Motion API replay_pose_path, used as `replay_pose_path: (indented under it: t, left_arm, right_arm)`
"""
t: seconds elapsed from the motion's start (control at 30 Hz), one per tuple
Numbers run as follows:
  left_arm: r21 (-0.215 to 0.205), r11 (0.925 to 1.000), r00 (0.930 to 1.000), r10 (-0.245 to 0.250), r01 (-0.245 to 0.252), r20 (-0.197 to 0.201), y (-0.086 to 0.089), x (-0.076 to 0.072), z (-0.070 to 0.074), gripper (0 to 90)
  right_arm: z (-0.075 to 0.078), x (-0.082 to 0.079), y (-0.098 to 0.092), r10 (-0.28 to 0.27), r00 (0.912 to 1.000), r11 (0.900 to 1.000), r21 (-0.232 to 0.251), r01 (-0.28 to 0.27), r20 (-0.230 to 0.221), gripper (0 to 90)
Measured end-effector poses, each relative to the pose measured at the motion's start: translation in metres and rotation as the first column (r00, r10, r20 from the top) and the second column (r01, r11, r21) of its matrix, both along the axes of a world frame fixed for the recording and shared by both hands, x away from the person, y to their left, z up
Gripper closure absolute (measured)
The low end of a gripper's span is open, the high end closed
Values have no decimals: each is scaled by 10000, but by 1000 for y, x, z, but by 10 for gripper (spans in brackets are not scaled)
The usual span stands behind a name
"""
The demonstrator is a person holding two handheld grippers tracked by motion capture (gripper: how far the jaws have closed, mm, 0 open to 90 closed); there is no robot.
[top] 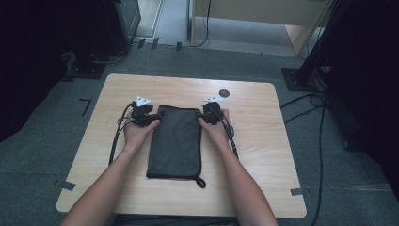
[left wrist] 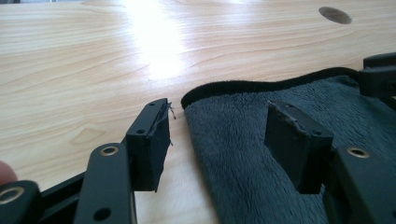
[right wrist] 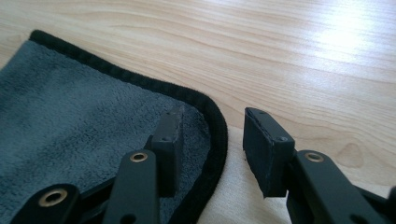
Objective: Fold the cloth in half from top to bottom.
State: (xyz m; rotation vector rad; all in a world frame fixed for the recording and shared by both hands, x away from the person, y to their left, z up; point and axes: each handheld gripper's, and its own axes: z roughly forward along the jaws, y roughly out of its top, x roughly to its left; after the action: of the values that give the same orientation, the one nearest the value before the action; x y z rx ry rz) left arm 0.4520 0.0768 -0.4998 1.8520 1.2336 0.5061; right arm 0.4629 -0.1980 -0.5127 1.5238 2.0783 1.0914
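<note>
A dark grey folded towel with a black hem lies lengthwise in the middle of the wooden table. My left gripper is at its far left corner, and my right gripper is at its far right corner. In the left gripper view the left gripper straddles the towel corner: one jaw over bare wood, the other over the cloth, with a clear gap. In the right gripper view the right gripper straddles the hemmed edge of the towel likewise, its pads apart from it.
A dark round spot marks the tabletop just beyond the right gripper. A loop of cord hangs from the towel's near right corner. Black stands and cables lie on the floor to the right; dark equipment stands at the far left.
</note>
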Motion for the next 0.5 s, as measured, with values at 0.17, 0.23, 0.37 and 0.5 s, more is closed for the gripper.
replay_pose_path:
  t: [0.17,0.23,0.37,0.5]
  left_arm:
    - [291,9990,9993,338,-334,-134,-7,14,-7,444]
    - [446,9982,9988,409,-396,-282,-9,19,-11,457]
    - [567,9977,9973,414,-380,-600,-12,28,-15,486]
    - [709,9969,9959,402,-345,-805,-15,32,-16,525]
  right_arm:
    - [-4,3,-2,-379,9993,9993,58,379,25,589]
    - [-5,4,-4,-442,9990,9988,219,442,8,587]
    - [-5,7,-5,-313,9995,9990,310,316,-80,588]
    - [-5,8,-4,-123,9999,9996,249,125,-83,603]
